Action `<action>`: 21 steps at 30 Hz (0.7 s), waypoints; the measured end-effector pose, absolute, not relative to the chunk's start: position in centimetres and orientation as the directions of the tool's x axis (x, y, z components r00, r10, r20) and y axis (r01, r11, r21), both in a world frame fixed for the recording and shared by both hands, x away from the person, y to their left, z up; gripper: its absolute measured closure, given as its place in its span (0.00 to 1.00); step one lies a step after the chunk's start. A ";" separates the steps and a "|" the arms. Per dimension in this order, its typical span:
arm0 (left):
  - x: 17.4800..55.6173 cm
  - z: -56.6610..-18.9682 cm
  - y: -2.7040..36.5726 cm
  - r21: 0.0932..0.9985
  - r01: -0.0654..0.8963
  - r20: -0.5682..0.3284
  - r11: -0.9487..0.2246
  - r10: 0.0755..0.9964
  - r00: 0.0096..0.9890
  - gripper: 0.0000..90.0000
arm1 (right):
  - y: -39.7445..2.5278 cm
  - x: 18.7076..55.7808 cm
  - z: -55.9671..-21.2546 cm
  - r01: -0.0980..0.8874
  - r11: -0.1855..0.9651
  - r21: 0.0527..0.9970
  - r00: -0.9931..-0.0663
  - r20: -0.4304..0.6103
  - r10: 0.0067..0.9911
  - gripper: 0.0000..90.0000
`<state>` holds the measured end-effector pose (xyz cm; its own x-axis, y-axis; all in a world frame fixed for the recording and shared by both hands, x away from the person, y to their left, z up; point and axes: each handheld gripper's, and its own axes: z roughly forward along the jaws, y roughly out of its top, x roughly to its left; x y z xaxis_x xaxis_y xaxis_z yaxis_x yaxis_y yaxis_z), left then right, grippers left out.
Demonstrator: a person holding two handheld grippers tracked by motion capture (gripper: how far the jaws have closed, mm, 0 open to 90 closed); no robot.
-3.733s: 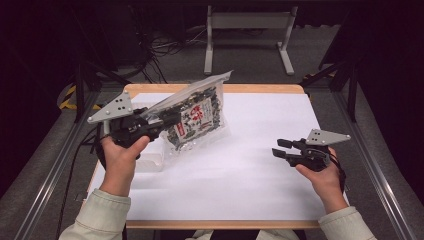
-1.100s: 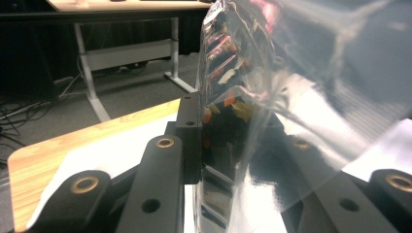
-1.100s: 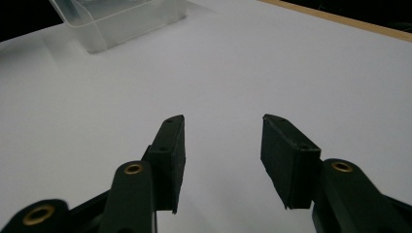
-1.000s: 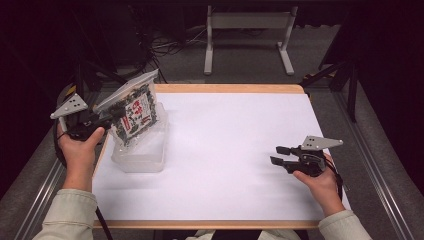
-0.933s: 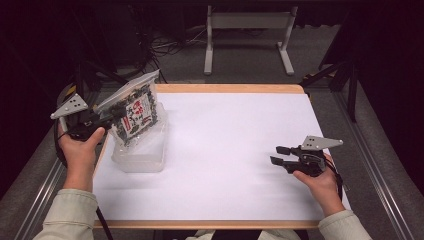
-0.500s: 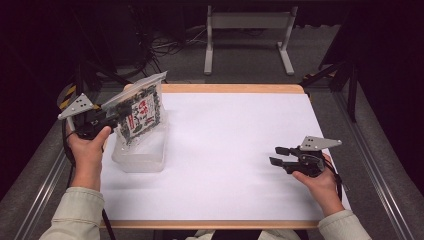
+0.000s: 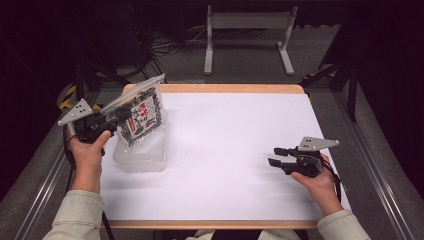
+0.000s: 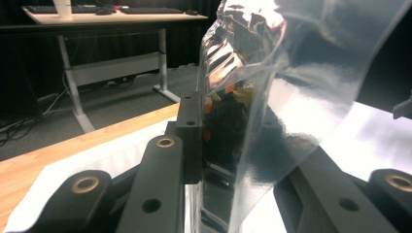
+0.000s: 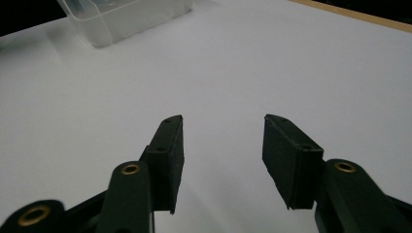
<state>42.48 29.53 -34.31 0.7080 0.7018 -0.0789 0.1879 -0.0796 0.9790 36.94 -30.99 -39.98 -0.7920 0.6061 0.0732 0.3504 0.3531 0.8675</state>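
At the table's left edge, we are holding one clear snack bag (image 7: 141,114) in our left gripper (image 7: 118,116), its jaws clamping the bag's side, hanging it tilted just above one clear plastic container (image 7: 141,156). Well apart on the right, our right gripper (image 7: 274,155) is hovering over the white table (image 7: 225,150), jaws parted and gripping nothing.

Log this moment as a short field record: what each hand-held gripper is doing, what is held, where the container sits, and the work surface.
left hand-held gripper: shut on the snack bag, at the table's left edge
snack bag: clear packet with dark contents, held tilted above the container
clear plastic container: on the white sheet, left side, open top
right hand-held gripper: jaws open, holding nothing, low over the sheet at the right
white sheet: covers the wooden table
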 end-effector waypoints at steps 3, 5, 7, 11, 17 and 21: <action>42.4 -34.3 29.3 0.977 0.190 -0.069 -0.093 0.707 0.703 0.80 | -31.0 37.0 -40.0 0.351 0.355 0.866 -0.792 0.073 0.606 0.56; 42.3 -34.2 29.2 0.976 0.195 -0.069 -0.096 0.714 0.697 0.80 | -30.9 37.0 -40.1 0.350 0.356 0.866 -0.793 0.071 0.605 0.56; 42.4 -34.4 29.4 0.975 0.204 -0.077 -0.091 0.721 0.689 0.80 | -30.9 36.9 -40.1 0.350 0.355 0.867 -0.792 0.071 0.606 0.56; 42.5 -35.1 30.3 0.973 0.225 -0.126 -0.040 0.726 0.676 0.80 | -30.9 36.9 -40.1 0.350 0.357 0.866 -0.792 0.070 0.606 0.55; 42.6 -35.8 31.1 0.967 0.255 -0.177 0.002 0.726 0.665 0.80 | -30.7 37.0 -40.2 0.352 0.362 0.863 -0.795 0.071 0.603 0.55; 43.0 -36.4 31.4 0.959 0.283 -0.181 -0.012 0.740 0.647 0.80 | -30.5 37.1 -40.3 0.354 0.365 0.861 -0.797 0.073 0.599 0.55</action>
<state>42.97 31.40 -36.42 0.6475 0.7402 -0.1812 0.2827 -0.0124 0.9591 37.09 -30.47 -40.31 -0.7972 0.5993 0.0733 0.3537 0.3651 0.8612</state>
